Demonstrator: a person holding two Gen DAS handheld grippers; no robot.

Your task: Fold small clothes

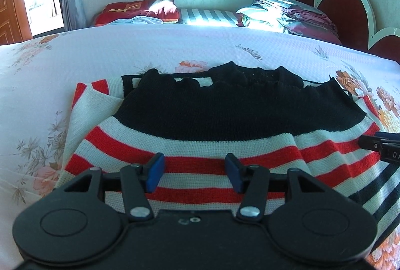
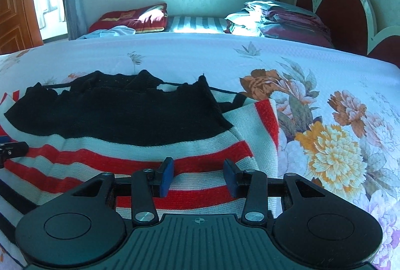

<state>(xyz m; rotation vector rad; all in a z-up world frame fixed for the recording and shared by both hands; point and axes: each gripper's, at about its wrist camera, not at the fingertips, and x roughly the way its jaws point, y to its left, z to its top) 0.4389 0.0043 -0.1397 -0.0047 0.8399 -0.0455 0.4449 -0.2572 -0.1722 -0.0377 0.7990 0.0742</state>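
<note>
Striped knit sweater (image 1: 200,124) lies part-folded near bed's (image 1: 150,49) front edge, black panel over red-white stripes.

Left gripper (image 1: 195,176), right gripper (image 2: 198,177): both with jaws apart over fabric, nothing pinched.

Risk: loose stretchy knit may bunch or grab one layer only, skewing fold; soft quilted floral bedspread gives under pressure.

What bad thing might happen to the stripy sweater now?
1. Both the left gripper and right gripper hang open over the striped sweater; a shallow pinch might catch only the top layer, leaving the fold lopsided.
2. The black part already lies bunched and uneven, so folding over it could trap wrinkles.
</note>
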